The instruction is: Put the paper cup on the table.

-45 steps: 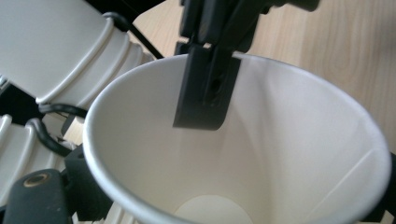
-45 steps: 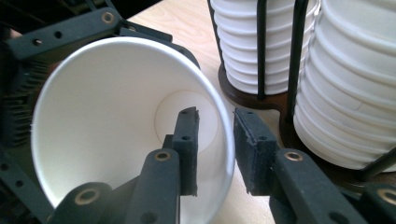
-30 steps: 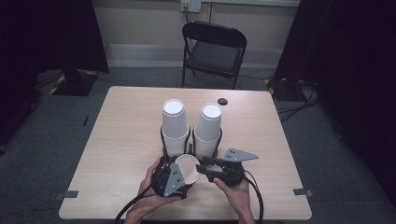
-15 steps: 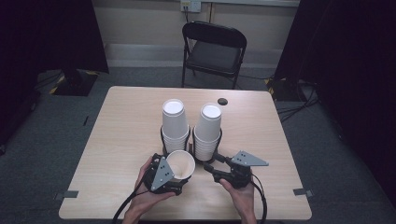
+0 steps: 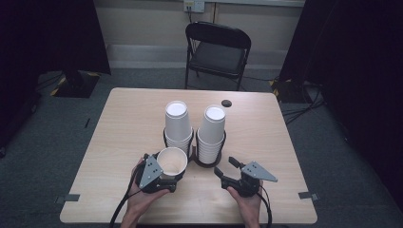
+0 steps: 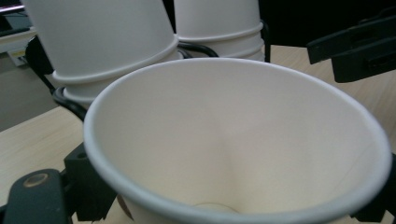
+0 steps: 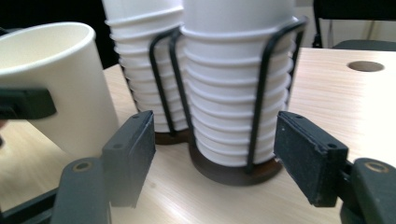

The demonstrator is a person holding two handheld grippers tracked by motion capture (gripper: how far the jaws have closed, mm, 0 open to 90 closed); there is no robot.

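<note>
A white paper cup (image 5: 171, 162) stands mouth up in my left gripper (image 5: 160, 179), which is shut on its wall near the table's front edge. In the left gripper view the cup's open mouth (image 6: 233, 140) looms close, with a black jaw on each side. Just behind it, two stacks of white cups (image 5: 177, 124) (image 5: 212, 129) sit upside down in a black wire holder (image 5: 207, 163). My right gripper (image 5: 226, 167) stands open to the right of the holder, holding nothing. In the right gripper view its jaws (image 7: 215, 154) are spread in front of the nearer stack (image 7: 233, 93), and the held cup (image 7: 51, 84) is at the left.
A small dark round hole (image 5: 226, 102) marks the table behind the stacks. A black folding chair (image 5: 218, 47) stands beyond the far edge. Bare wood (image 5: 128, 118) lies left and right of the holder. The right gripper (image 6: 359, 44) appears at the upper right of the left gripper view.
The right gripper has drawn back to the right, away from the cup. The left gripper has shifted the cup slightly left and turned it more upright.
</note>
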